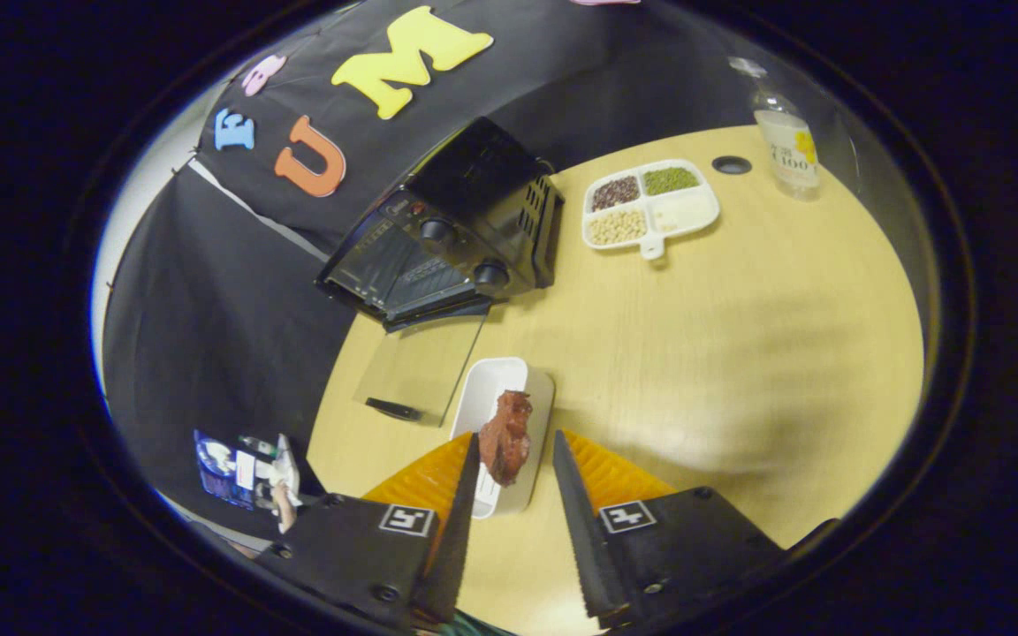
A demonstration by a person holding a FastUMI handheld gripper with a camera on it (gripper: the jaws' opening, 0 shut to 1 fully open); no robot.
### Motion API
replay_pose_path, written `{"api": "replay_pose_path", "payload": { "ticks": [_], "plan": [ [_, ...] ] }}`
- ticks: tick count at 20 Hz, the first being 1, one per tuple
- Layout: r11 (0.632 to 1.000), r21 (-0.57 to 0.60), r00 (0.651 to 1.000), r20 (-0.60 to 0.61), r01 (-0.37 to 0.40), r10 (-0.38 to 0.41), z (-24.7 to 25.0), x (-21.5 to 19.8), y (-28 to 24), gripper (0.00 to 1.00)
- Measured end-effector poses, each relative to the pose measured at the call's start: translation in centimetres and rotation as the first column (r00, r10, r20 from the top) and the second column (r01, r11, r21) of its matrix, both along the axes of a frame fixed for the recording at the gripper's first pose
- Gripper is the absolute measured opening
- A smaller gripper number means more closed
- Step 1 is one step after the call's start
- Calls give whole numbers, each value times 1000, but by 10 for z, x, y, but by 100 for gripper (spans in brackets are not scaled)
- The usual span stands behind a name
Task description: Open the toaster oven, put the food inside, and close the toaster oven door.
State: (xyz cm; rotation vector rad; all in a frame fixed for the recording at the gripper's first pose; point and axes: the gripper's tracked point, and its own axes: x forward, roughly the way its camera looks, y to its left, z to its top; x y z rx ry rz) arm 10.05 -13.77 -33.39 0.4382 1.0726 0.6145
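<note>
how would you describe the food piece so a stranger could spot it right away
Start at the black toaster oven, whose glass door lies open on the wooden table. Beside that door sits a white tray. The reddish-brown lump of food rests on it, between the open gripper fingertips.

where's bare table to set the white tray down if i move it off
Widest bare tabletop lies beyond the gripper, between the white tray with the meat and the divided dish. It is crowded around the toaster oven and its lowered glass door.
</note>
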Motion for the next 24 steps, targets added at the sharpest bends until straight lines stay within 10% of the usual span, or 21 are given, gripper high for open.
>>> {"api": "replay_pose_path", "payload": {
  "ticks": [2,4,15,24],
  "plan": [
    [1000,13,1000,-9,24,-23,3,0,0,21],
    [999,3,999,2,34,-34,9,-4,2,12],
    [940,-300,917,397,163,-33,91,-31,21,8],
    [873,-460,807,571,161,152,112,-57,116,7]
  ]
}}
